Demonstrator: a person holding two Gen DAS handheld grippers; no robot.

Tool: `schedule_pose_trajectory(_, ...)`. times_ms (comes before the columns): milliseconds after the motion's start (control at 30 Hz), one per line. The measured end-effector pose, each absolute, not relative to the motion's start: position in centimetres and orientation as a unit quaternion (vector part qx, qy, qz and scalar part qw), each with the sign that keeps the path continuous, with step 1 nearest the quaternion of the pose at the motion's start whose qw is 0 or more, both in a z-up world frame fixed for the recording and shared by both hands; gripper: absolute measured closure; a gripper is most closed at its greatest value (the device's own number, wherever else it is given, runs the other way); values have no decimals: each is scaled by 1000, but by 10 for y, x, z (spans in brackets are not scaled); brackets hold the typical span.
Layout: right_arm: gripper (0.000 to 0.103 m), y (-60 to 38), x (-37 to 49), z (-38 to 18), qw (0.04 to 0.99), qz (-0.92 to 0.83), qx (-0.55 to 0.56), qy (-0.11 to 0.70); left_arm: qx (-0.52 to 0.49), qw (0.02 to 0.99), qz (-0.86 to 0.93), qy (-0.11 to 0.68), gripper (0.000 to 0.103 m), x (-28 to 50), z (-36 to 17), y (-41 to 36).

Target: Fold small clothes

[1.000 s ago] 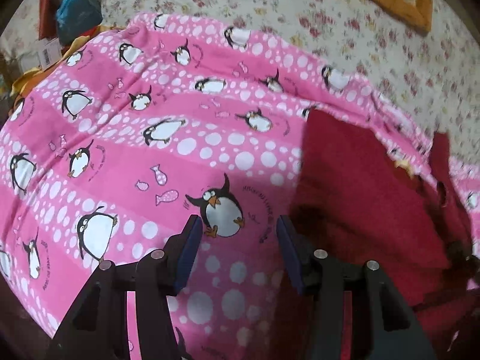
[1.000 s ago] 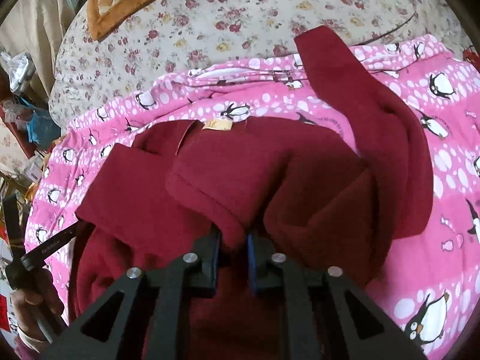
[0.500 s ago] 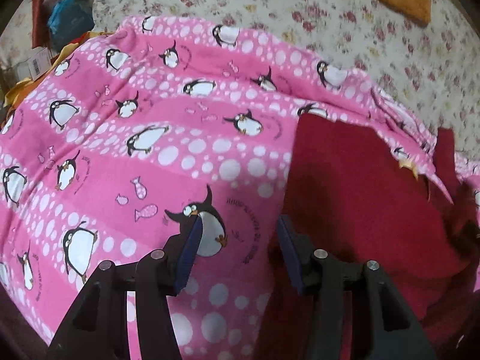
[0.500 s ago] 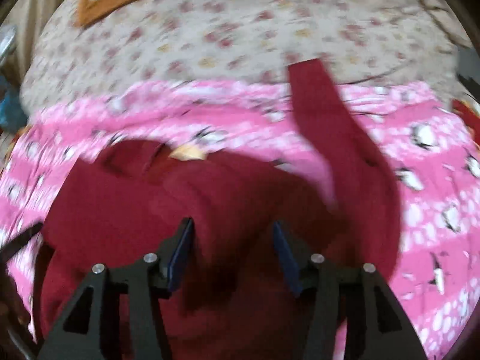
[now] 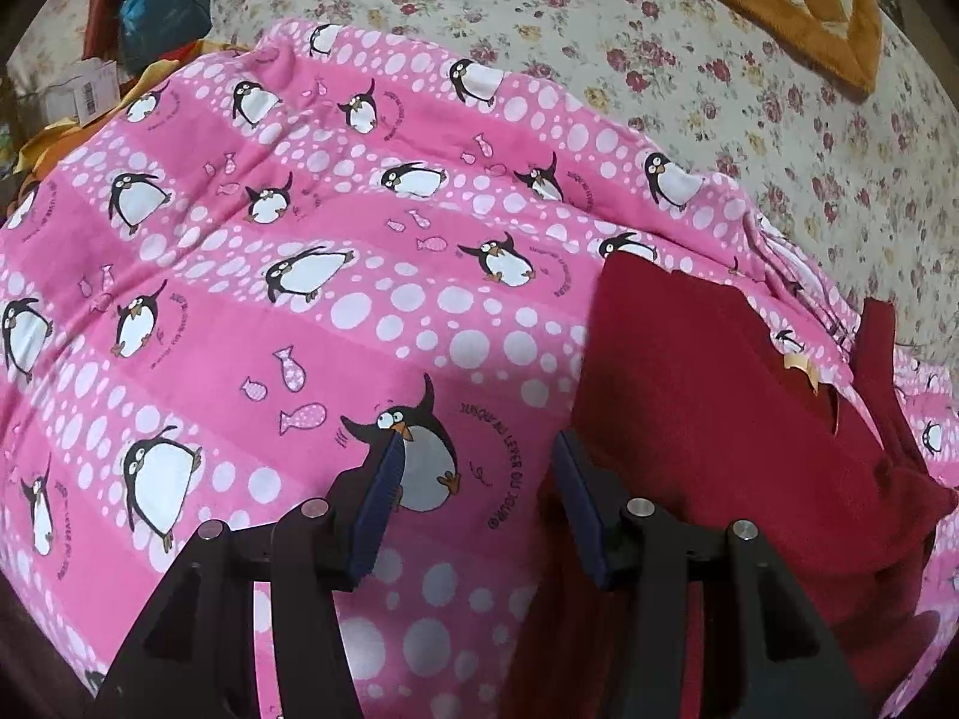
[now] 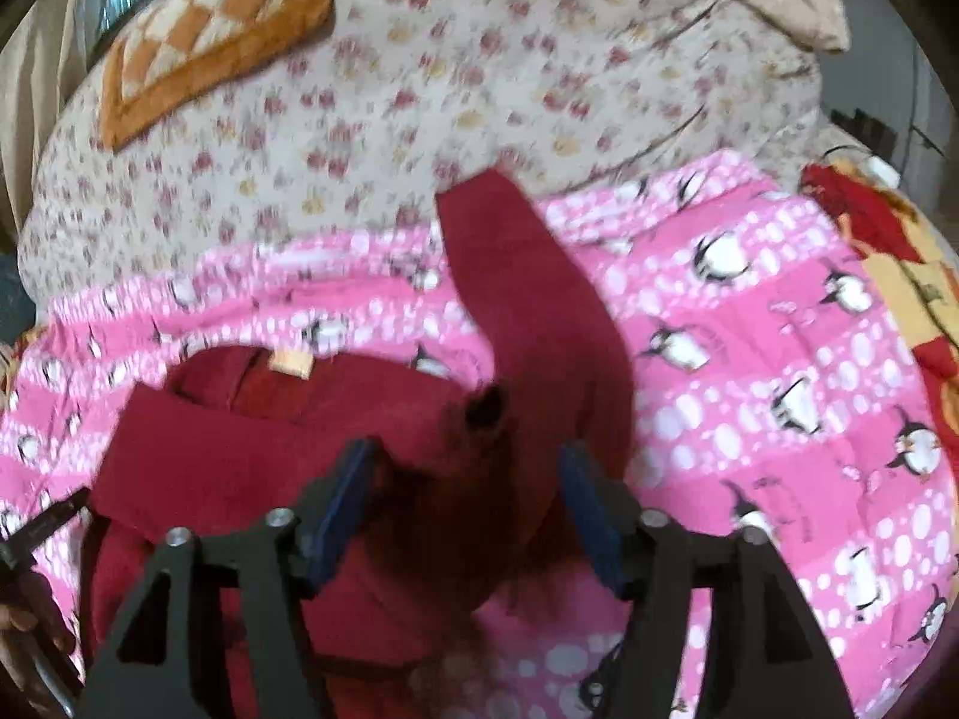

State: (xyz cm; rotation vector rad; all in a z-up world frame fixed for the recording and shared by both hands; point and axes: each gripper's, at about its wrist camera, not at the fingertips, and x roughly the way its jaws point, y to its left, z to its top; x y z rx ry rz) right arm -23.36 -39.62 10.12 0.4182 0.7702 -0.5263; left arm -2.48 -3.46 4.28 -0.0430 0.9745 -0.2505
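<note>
A dark red garment (image 5: 689,407) lies on a pink penguin blanket (image 5: 299,329), with a yellow neck tag (image 5: 800,365) showing. My left gripper (image 5: 476,449) hovers open over the blanket at the garment's left edge, with only blanket between its fingers. In the blurred right wrist view, my right gripper (image 6: 467,455) is above the garment's body (image 6: 240,455). Its jaws are opening wide, and a loose hump of red cloth lies beneath them without the pads pressing on it. One sleeve (image 6: 527,299) stretches away towards the floral sheet.
A floral bedsheet (image 5: 689,90) lies beyond the blanket, with an orange quilted cushion (image 6: 204,42) on it. A blue bag (image 5: 162,12) and boxes sit off the bed's left side. A red and yellow cloth (image 6: 887,251) lies at the blanket's right edge. A hand (image 6: 24,629) shows at bottom left.
My right gripper let go of the pinched fold of red cloth, opened wide and lifted away, tilting up towards the sheet. The left gripper has stayed open in nearly the same spot.
</note>
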Motion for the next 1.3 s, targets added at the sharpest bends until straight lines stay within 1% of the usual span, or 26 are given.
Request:
schedule_pose_trajectory(67,25,-398,-239,107,874,-255,200,361,-19,875,-123,467,72,-24,43,-37)
schedule_pose_trajectory(267,26,-398,-232,97,876,-204,208,384,-7,877,-129,463,72,-27,44,-42)
schedule_pose_trajectory(433,25,-394,-190,110,897,-150,122,397,-20,872,-128,473,72,-25,41,-40)
schedule_pose_trajectory(533,26,-401,-149,102,891,-117,92,428,-17,872,-128,471,72,-25,41,-41)
schedule_pose_trajectory(667,26,-409,-97,61,856,-54,73,509,-7,873,-129,470,72,-22,41,-46)
schedule_pose_trajectory(733,26,-412,-86,39,842,-48,57,534,-6,873,-130,471,72,-20,40,-48)
schedule_pose_trajectory(767,28,-415,-82,29,837,-47,57,543,-6,872,-130,472,72,-18,40,-48)
schedule_pose_trajectory(800,37,-416,-81,22,833,-40,65,548,-7,872,-131,472,72,-18,40,-49)
schedule_pose_trajectory(867,47,-415,-85,12,831,-21,78,550,-7,872,-131,472,72,-16,40,-49)
schedule_pose_trajectory(933,64,-411,-90,13,840,-18,60,539,-7,872,-130,472,72,-16,40,-51)
schedule_pose_trajectory(967,82,-410,-93,15,843,-26,49,535,-7,872,-130,472,72,-16,40,-52)
schedule_pose_trajectory(1000,87,-412,-94,17,845,-33,49,532,-6,873,-130,471,72,-16,40,-53)
schedule_pose_trajectory(1067,93,-415,-94,22,847,-36,56,527,-3,875,-129,467,72,-18,41,-54)
schedule_pose_trajectory(1300,97,-411,-88,44,868,-75,7,491,1,875,-127,467,72,-17,40,-52)
